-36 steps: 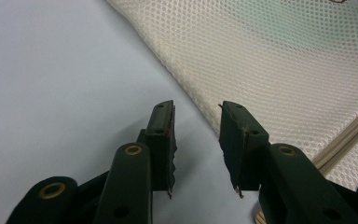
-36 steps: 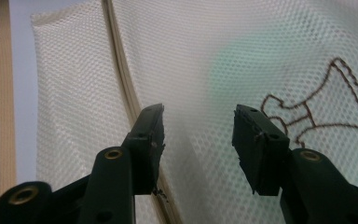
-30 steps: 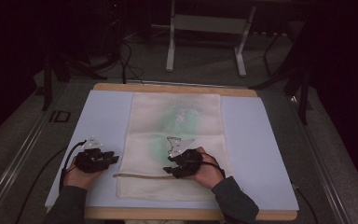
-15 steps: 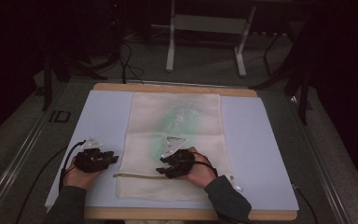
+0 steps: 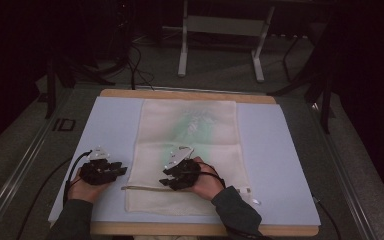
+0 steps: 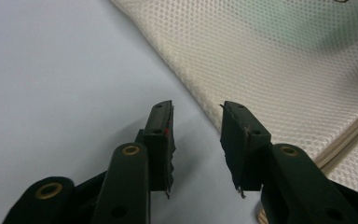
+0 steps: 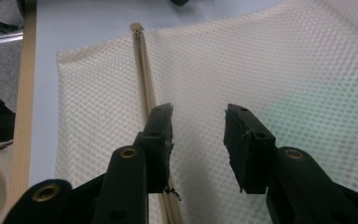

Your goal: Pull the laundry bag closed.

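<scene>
A cream mesh bag [image 5: 190, 145] lies flat on the pale blue mat [image 5: 280, 165], with something green [image 5: 195, 127] showing through it. Its zipper [image 5: 140, 188] runs along the near part. My left gripper [image 5: 124, 171] rests on the mat just left of the bag's edge [image 6: 270, 60]. Its jaws [image 6: 196, 109] have just been opening, and only bare mat lies between them. My right gripper [image 5: 164, 178] sits over the bag, pointing left. Its jaws [image 7: 198, 112] have just been closing but stand apart above the mesh [image 7: 261, 60], beside the zipper [image 7: 144, 70], pinching nothing.
The mat covers a wooden table whose edge [image 5: 180, 94] shows at the back and front. A small white tag [image 5: 245, 192] lies by my right sleeve. Beyond the table are a dark floor, cables and a metal stand [image 5: 220, 45].
My right hand has slid left across the bag toward the zipper. The left hand has stayed where it was.
</scene>
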Demonstrator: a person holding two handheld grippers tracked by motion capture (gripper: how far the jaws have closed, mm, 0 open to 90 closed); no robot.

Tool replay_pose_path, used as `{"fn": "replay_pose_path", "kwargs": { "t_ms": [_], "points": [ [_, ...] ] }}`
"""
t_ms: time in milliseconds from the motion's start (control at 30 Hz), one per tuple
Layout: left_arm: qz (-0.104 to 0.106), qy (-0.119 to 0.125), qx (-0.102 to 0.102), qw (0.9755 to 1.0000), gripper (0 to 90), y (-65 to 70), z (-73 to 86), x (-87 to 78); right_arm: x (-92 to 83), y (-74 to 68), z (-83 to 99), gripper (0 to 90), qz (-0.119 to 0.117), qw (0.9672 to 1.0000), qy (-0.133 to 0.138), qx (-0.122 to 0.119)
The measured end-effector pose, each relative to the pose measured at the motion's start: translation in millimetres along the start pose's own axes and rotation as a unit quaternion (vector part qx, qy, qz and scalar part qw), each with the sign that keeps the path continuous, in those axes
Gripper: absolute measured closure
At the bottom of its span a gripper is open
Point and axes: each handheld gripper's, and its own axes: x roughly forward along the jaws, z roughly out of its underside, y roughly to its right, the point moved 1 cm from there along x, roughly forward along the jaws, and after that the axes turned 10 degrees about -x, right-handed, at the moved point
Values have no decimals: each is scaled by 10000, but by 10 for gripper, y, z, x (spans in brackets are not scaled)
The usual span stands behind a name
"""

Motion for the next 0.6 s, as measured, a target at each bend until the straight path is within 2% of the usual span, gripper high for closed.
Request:
{"fn": "replay_pose_path", "kwargs": {
  "t_ms": [600],
  "points": [
    [-19, -1, -16, 10000, 629, -4, 4, 4, 233, -55, -156, 680, -225, 9997, -5, -106]
  ]
}}
